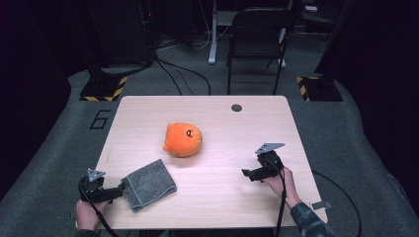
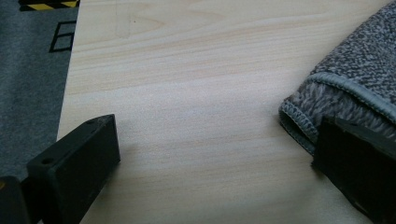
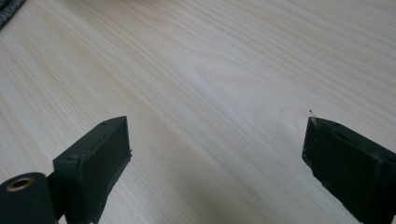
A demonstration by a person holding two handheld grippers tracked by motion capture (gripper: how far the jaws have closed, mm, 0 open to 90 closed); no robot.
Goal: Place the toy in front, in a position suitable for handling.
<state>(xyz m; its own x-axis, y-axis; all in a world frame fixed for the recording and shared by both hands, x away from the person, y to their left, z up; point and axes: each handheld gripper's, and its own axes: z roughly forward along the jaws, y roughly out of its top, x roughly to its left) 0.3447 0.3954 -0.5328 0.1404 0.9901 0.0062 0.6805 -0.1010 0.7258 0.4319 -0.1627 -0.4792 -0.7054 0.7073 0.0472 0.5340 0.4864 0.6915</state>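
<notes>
Because the grey cloth [image 1: 148, 184] at the counter's [image 1: 222, 197] near-left corner is soft and limp, take its hemmed edge (nearest your left gripper [image 1: 120, 192], jaws apart, one touching it). Your right gripper [image 1: 247, 174] rests open.

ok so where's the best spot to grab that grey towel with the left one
Probably the near-left hemmed corner of the grey towel, coming in low from its left. It lies folded flat on the table, so only the edges offer a lip. The left gripper is open there, one of its fingers already at that corner.
</notes>
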